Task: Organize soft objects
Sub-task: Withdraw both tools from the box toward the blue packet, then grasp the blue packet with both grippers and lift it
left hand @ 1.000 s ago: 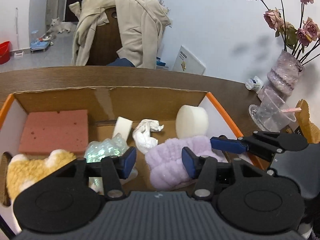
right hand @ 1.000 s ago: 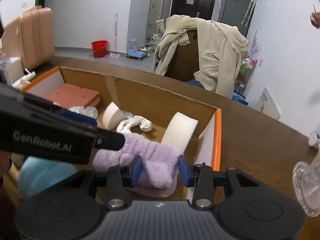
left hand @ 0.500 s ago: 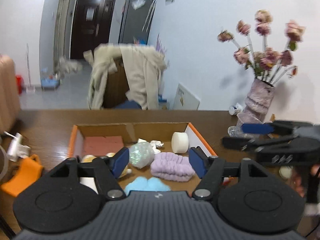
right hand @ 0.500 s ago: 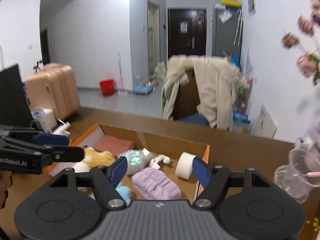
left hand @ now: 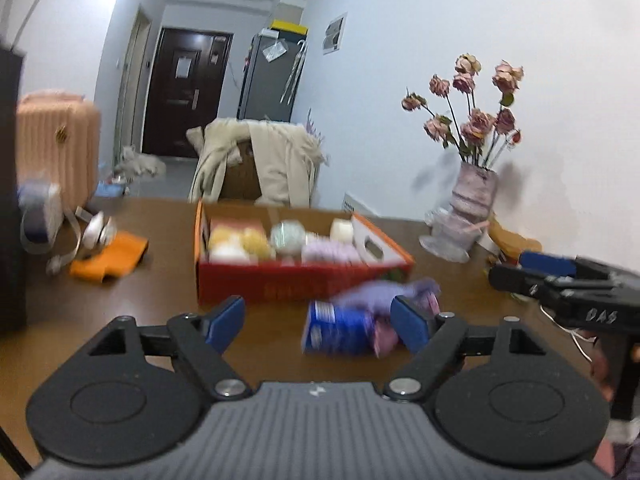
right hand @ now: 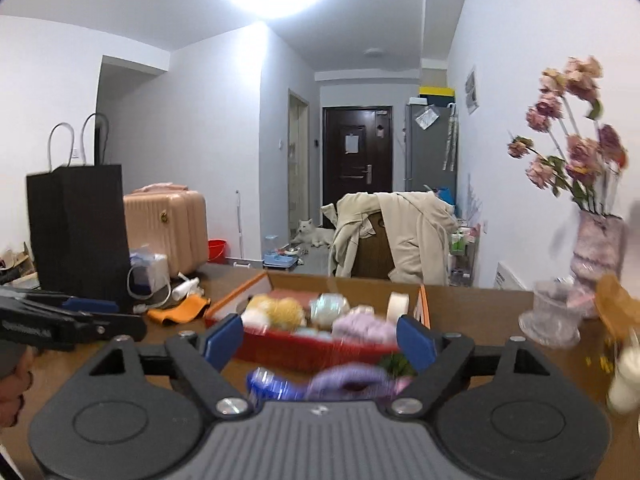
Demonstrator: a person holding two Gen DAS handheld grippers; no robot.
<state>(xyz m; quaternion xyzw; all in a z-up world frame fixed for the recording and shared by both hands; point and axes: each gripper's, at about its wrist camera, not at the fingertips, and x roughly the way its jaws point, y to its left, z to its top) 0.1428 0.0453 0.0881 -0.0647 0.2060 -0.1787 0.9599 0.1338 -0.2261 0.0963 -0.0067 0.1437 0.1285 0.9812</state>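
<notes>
Both tools held wide open, nothing gripped: left tool, right tool. Soft things packed in red box, far on table. Purple cloth and blue pack left near, outside box. Vase and plastic cup at right could be knocked by careless swing.

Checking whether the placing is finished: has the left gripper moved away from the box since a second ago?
Yes. The left gripper has pulled back toward the person: the box that filled its view now sits farther off on the table.
</notes>
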